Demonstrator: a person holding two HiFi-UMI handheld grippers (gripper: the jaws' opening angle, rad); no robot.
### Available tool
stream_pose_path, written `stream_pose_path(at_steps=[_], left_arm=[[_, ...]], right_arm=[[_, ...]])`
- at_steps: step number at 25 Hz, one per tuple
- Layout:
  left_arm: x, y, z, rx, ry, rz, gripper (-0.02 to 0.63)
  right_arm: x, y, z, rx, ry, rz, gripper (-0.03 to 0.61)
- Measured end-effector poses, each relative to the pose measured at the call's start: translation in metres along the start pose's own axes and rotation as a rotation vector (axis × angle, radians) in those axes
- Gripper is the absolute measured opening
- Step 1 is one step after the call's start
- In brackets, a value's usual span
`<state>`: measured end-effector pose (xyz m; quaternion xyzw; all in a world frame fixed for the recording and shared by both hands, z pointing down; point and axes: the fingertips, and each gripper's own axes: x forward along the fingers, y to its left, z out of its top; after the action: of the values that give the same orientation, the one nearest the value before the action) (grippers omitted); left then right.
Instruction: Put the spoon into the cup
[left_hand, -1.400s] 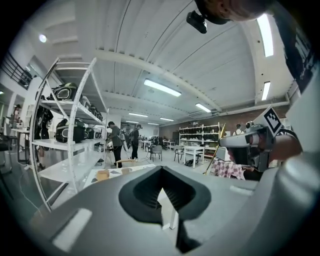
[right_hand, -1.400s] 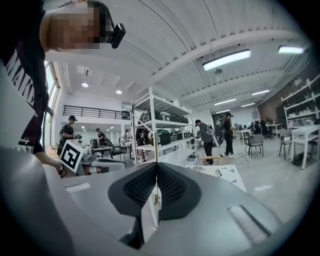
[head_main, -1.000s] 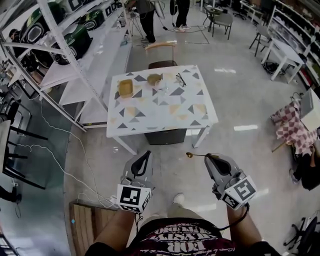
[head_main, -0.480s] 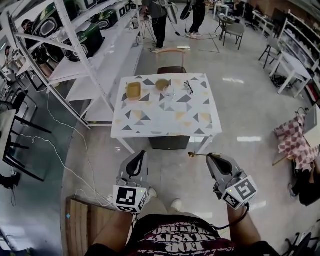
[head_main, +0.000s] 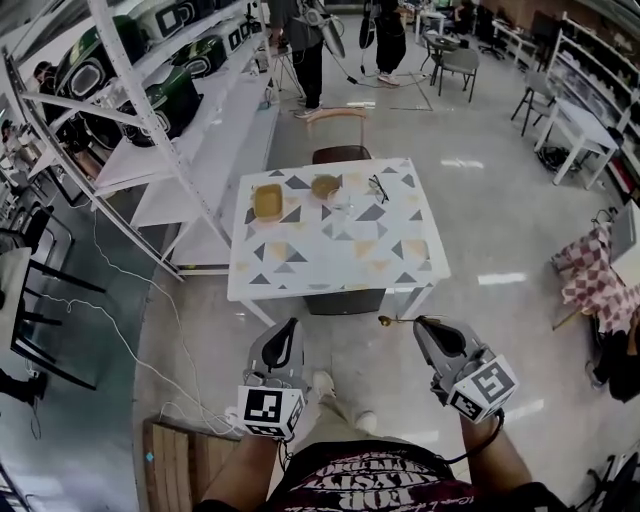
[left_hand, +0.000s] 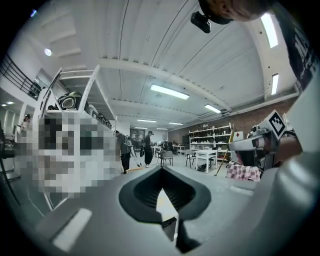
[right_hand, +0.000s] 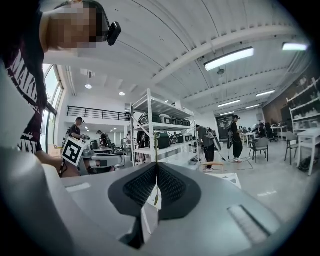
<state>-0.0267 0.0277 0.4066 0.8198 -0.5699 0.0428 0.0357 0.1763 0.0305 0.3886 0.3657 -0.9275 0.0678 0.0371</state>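
Note:
A thin gold spoon (head_main: 393, 321) sticks out leftward from the tip of my right gripper (head_main: 427, 323), which is shut on its handle, over the floor. In the right gripper view the spoon (right_hand: 156, 150) shows edge-on as a fine line between the closed jaws of my right gripper (right_hand: 156, 168). My left gripper (head_main: 290, 326) hangs beside it, shut and empty; in its own view the left gripper (left_hand: 162, 170) points out at the room. Ahead, the patterned table (head_main: 345, 262) carries a brownish cup (head_main: 325, 186) at its far edge, well away from both grippers.
Also on the table's far side are a yellow container (head_main: 267, 201), a small clear glass (head_main: 340, 200) and spectacles (head_main: 378, 188). A chair (head_main: 337, 152) is tucked behind the table, a dark box (head_main: 344, 301) beneath it. White shelving (head_main: 150, 150) runs along the left; cables (head_main: 150, 330) lie on the floor.
The table has come closer and lower in the head view as the person walks toward it. Both grippers keep their pose, and the spoon stays in the right one.

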Motion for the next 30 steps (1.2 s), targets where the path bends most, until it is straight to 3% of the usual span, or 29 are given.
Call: stream_pose_path(at_steps=[7,15,30], left_arm=[[0.030,0.008,0.000,0.015,0.017,-0.057,0.001],[0.062,0.040,0.002,0.069,0.022,-0.014,0.000],[0.121,0.074,-0.003,0.082,0.055,-0.057,0.001]], right_arm=[[0.030,-0.008,0.010,-0.015,-0.003,-0.021,0.034],[0.063,-0.030,0.013,-0.085,0.019,-0.061,0.033],[0.134,-0.068,0.013,-0.069,0.047,-0.057,0.034]])
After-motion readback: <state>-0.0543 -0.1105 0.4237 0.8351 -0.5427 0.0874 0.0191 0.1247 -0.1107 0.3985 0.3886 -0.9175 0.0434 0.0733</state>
